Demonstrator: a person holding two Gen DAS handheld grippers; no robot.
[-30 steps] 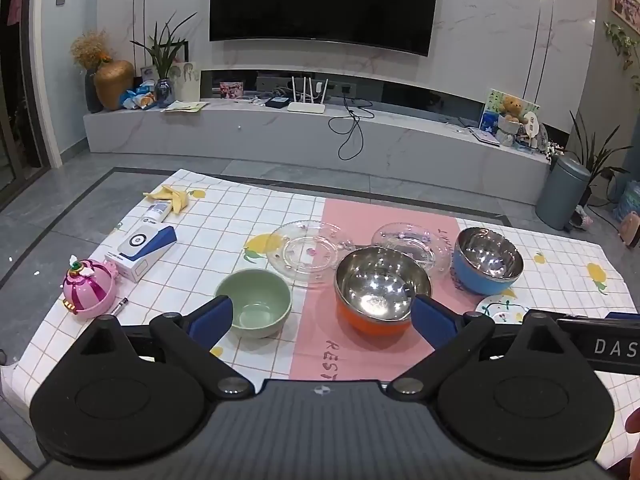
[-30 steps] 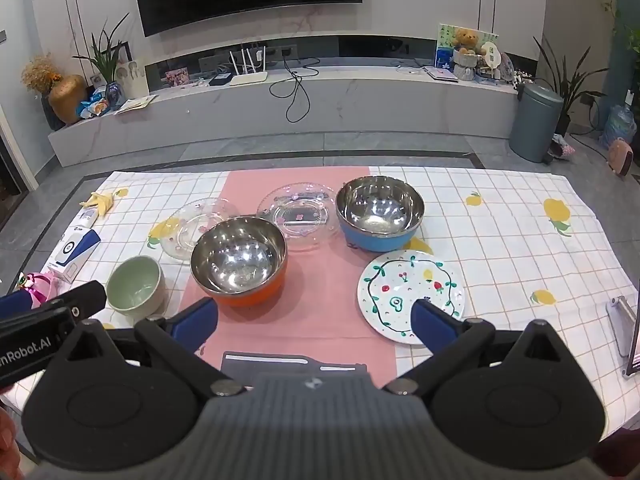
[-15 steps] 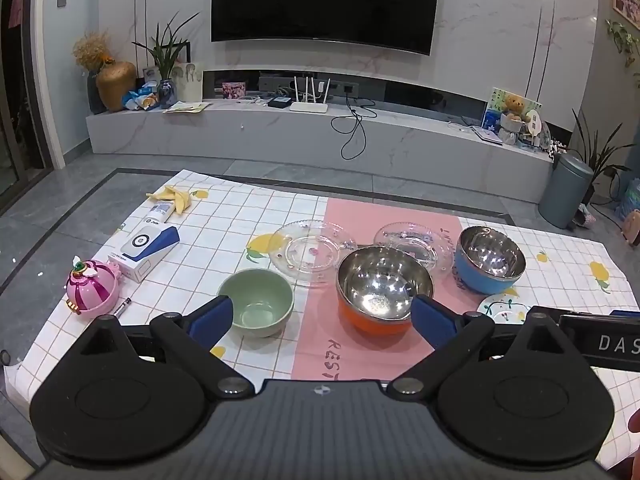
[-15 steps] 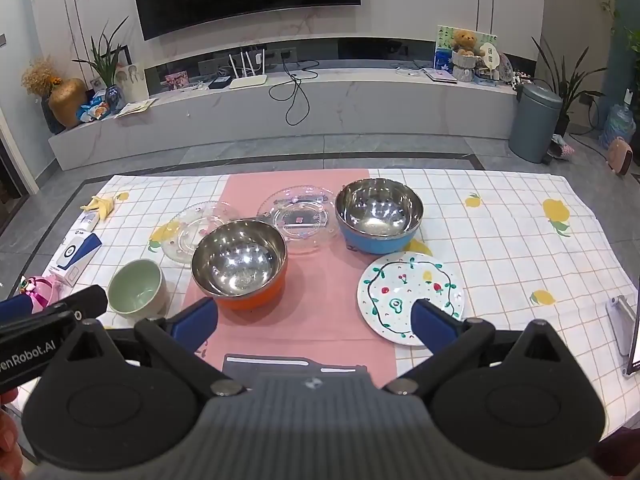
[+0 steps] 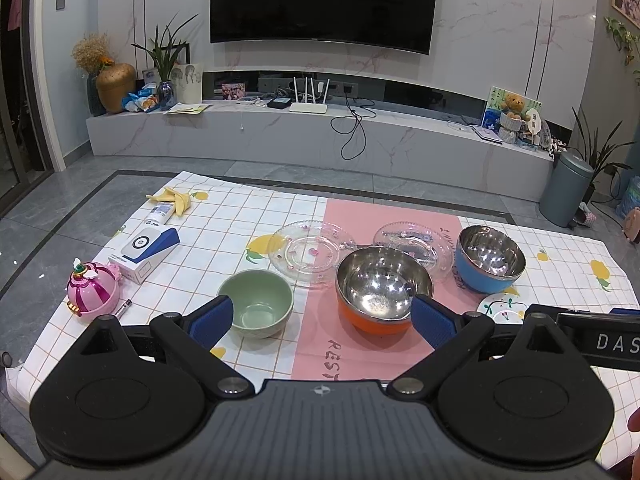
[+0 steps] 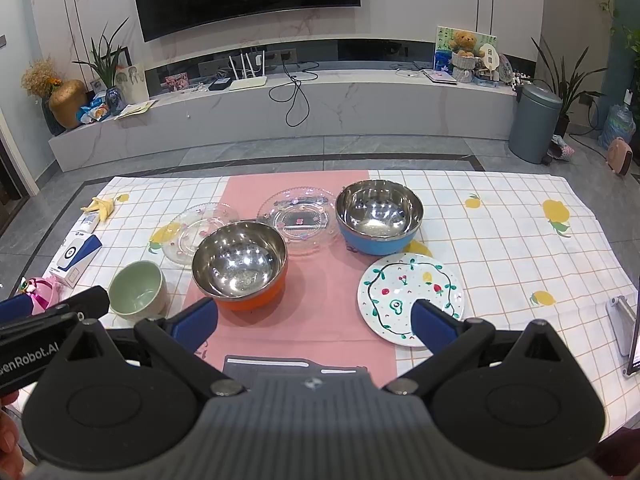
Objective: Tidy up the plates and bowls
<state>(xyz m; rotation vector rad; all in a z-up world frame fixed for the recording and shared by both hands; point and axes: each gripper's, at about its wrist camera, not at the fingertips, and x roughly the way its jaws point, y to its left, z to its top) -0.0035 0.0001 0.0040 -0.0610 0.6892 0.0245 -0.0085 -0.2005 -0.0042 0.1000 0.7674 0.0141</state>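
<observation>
We see both grippers poised above the near edge of a desk [image 6: 500, 240] covered by a checked, lemon-printed cloth with a smooth pink runner down its middle. The left gripper [image 5: 322, 316] has its blue-padded jaws spread wide and empty; the right gripper [image 6: 314, 318] likewise holds its jaws well apart, gripping nothing. Just ahead of the left jaws' left pad sits a matte green bowl [image 5: 256, 303], round and deep; ahead of their right pad stands a polished steel bowl with an orange shell [image 5: 382, 288]. Beyond it, toward the right, is a matching steel bowl with a blue shell [image 5: 490, 258]. Two clear, scallop-edged glass plates [image 5: 310, 252] [image 5: 414, 242] lie flat behind the bowls, the orange bowl overlapping our view of both. Directly before the right jaws' right pad lies a glossy white plate painted with fruit and vines [image 6: 410, 296]. Well left of the jaws we note a pink round toy [image 5: 92, 292], a white-and-blue box [image 5: 144, 250] and a banana peel [image 5: 174, 198], none blocking the dishes.
</observation>
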